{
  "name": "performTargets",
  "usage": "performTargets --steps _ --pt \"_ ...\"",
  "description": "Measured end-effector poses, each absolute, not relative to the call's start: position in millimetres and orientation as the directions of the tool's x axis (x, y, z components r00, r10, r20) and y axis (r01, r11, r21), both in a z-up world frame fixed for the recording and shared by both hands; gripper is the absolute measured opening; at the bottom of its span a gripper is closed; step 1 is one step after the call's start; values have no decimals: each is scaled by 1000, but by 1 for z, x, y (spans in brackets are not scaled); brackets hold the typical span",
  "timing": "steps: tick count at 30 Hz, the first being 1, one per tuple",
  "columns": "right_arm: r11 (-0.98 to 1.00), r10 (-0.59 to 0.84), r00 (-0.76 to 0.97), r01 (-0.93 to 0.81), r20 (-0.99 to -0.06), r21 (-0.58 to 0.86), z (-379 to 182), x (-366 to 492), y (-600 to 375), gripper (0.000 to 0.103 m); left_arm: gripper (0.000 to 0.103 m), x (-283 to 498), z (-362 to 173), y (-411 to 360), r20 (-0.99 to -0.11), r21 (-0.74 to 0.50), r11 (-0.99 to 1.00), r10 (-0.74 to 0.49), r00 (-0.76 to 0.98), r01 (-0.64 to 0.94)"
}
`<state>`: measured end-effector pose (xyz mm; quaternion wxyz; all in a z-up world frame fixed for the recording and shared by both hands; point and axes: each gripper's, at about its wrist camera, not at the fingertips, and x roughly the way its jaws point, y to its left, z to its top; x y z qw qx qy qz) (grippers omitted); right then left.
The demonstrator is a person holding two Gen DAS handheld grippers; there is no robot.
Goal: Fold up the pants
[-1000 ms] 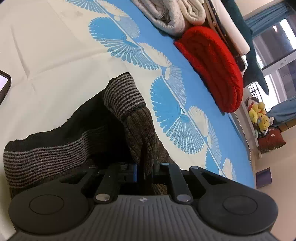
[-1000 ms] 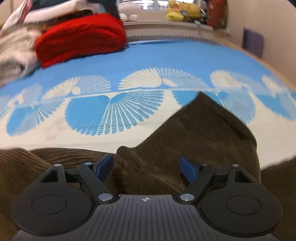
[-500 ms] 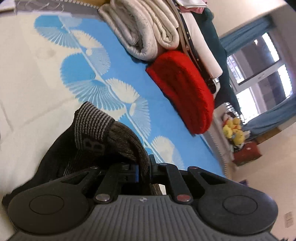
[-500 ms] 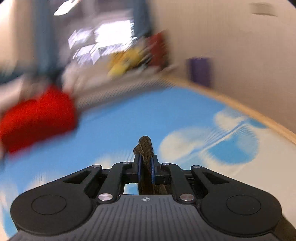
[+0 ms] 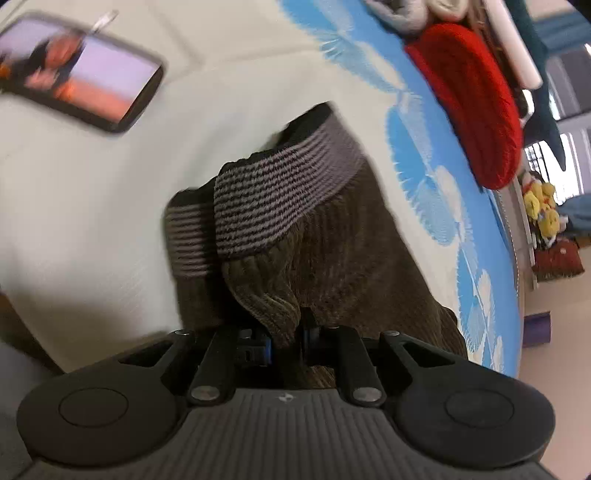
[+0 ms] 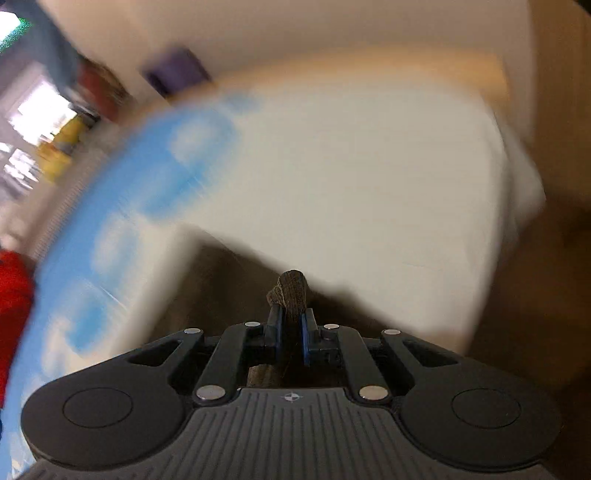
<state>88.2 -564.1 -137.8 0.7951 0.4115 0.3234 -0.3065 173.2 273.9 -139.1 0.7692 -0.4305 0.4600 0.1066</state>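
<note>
The pants (image 5: 332, 243) are dark brown corduroy with a grey-and-black striped waistband (image 5: 280, 192). They hang bunched over the white and blue bed sheet (image 5: 110, 206). My left gripper (image 5: 286, 341) is shut on a fold of the corduroy just below the waistband. My right gripper (image 6: 291, 328) is shut on another fold of the pants (image 6: 291, 291), which sticks up between the blue pads. The right wrist view is blurred by motion.
A tablet (image 5: 85, 85) with a lit screen lies on the bed at the upper left. A red knit (image 5: 472, 103) and a pile of folded grey clothes (image 5: 410, 14) lie at the far edge. Yellow plush toys (image 5: 541, 210) sit beyond the bed. The bed's corner (image 6: 517, 177) shows on the right.
Both grippers have swung with the pants in their grip. The left view now shows the tablet and the waistband spread wider. The right view has turned toward the bed's white corner.
</note>
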Motion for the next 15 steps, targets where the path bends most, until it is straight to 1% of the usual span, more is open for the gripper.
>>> performTargets --steps 1,2,5,8,11,13,15 --pt "468 -231 615 750 -754 468 -152 81 -562 10 16 176 -136 273 -803 -552 627 -220 554 -550" --pt "481 -240 645 728 -725 489 -153 76 -561 10 16 176 -135 271 -805 -547 633 -217 553 -547" --pt "515 -225 664 702 -713 491 -142 79 -563 10 16 176 -140 272 -807 -550 618 -220 548 -562" --pt "555 -208 700 659 -683 507 -113 93 -568 10 16 177 -139 268 -811 -538 627 -204 548 -563" --pt "624 -202 733 607 -649 491 -77 112 -564 10 16 180 -131 262 -820 -512 658 -183 543 -552" --pt "644 -213 745 594 -632 483 -59 112 -558 9 16 180 -129 261 -822 -505 664 -176 541 -552" --pt "637 -232 757 593 -611 492 -53 99 -557 9 16 175 -130 264 -822 -503 668 -175 541 -549"
